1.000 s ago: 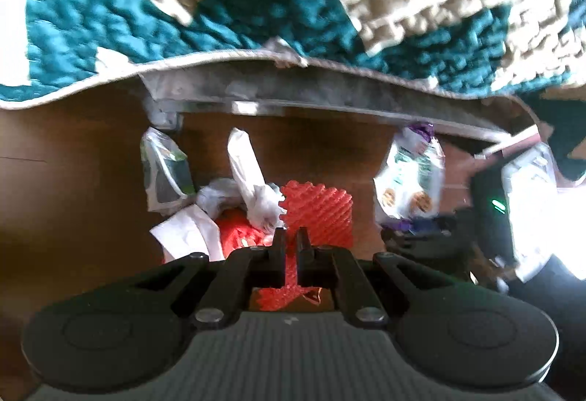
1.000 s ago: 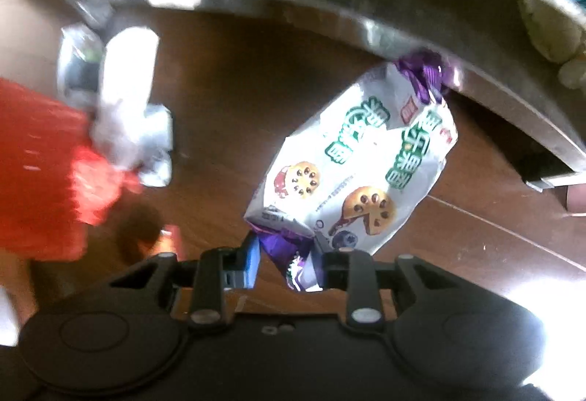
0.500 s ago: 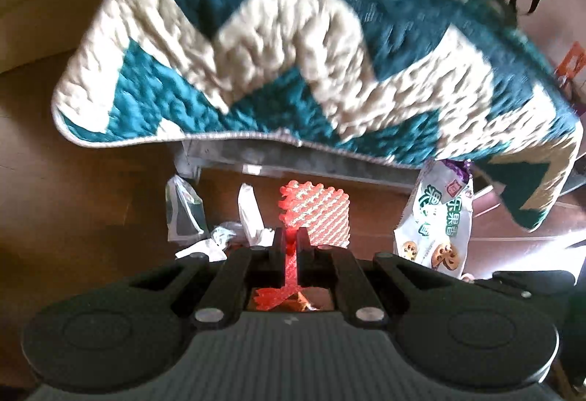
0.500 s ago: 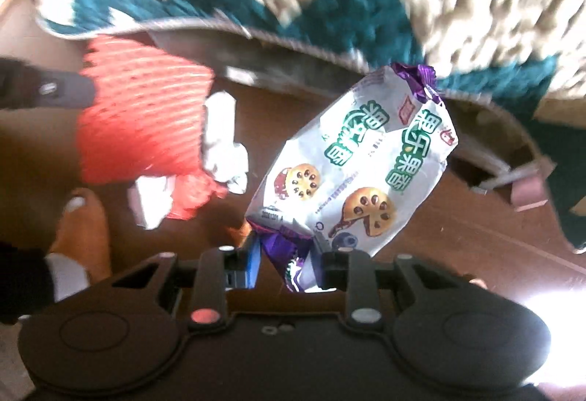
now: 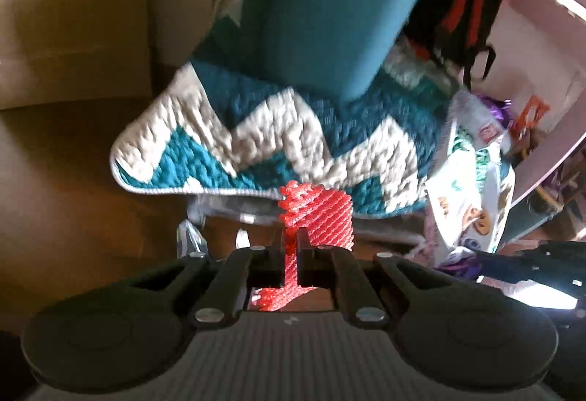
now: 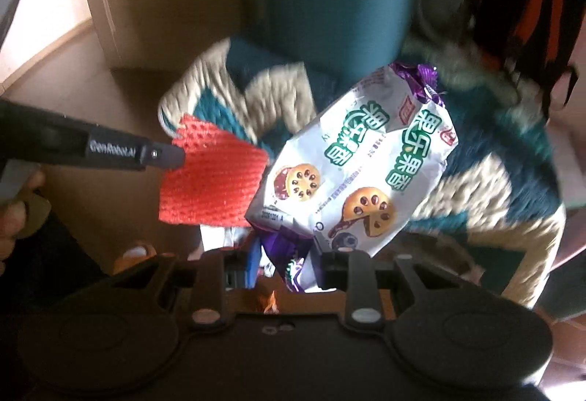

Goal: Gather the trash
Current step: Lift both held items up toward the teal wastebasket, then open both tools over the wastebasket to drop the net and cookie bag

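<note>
My left gripper (image 5: 292, 241) is shut on a red foam fruit net (image 5: 319, 214) and holds it in the air in front of the chair. The net also shows in the right wrist view (image 6: 212, 177), pinched at the tip of the left gripper. My right gripper (image 6: 285, 254) is shut on the purple end of a white snack bag (image 6: 359, 166) with green lettering; the bag stands up from the fingers. The bag shows at the right of the left wrist view (image 5: 468, 188). A clear wrapper (image 5: 188, 240) and a white tissue (image 5: 241, 239) lie on the floor below.
A chair with a teal and cream zigzag quilt (image 5: 278, 144) and a teal backrest (image 5: 329, 5) fills the middle. A black and orange backpack (image 5: 457, 9) hangs behind it. Brown wood floor (image 5: 66, 181) lies left, a beige cabinet (image 5: 73, 9) behind. An orange slipper (image 6: 135, 252) is below.
Both grippers have risen from the floor with their trash. The view has climbed from under the chair to its seat and backrest. The remaining litter has dropped low in view.
</note>
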Motion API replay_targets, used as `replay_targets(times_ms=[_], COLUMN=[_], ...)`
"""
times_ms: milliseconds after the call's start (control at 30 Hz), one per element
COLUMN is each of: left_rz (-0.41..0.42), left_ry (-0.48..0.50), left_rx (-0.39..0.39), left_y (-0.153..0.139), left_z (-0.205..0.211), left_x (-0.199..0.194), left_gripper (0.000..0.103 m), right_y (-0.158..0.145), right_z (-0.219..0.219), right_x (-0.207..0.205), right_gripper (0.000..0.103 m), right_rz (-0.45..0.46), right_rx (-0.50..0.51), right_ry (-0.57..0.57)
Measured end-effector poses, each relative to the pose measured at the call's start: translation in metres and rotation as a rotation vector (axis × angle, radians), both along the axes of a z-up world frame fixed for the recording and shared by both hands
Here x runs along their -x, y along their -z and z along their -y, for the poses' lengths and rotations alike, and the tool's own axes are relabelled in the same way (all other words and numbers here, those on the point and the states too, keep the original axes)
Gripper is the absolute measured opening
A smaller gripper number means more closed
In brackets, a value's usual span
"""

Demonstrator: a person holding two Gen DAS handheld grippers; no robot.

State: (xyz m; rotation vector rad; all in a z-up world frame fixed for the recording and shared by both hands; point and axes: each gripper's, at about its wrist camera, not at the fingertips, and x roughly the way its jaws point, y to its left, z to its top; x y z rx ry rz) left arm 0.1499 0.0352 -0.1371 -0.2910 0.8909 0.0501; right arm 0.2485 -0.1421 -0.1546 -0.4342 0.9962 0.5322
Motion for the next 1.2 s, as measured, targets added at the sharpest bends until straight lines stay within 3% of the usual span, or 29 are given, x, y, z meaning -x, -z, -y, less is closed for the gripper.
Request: replay_targets(times_ms=[267, 533, 933, 1033, 1200], left_rz=[0.199, 0.36, 0.566, 0.588, 0.575], left_ry=[-0.056, -0.054, -0.013, -0.008, 0.008], left_rx=[0.0, -0.064, -0.223, -0.258, -0.304], left_y=[-0.084, -0.172, -0.281, -0.297, -0.303], left_z=[-0.018, -0.029, -0.02, -0.019, -0.011], left_x=[0.007, -0.012, -0.073, -0.093, -0.129], left_gripper=[0.005, 0.005, 0.005, 0.005, 0.005], right_y=[-0.071, -0.132, -0.209, -0.219, -0.217], right_z=[-0.019, -0.045, -0.072, -0.07, -0.073], right_x=[0.0, -0.038, -0.137, -0.145, -0.148], right_gripper=[0.027, 0.027, 0.027, 0.027, 0.027], right_rz=[0.184, 0.32, 0.208, 0.194, 0.193], right_rx=[-0.04, -0.051, -0.266, -0.315, -0.289], right_ry=[-0.076, -0.144, -0.179, -0.165, -0.139])
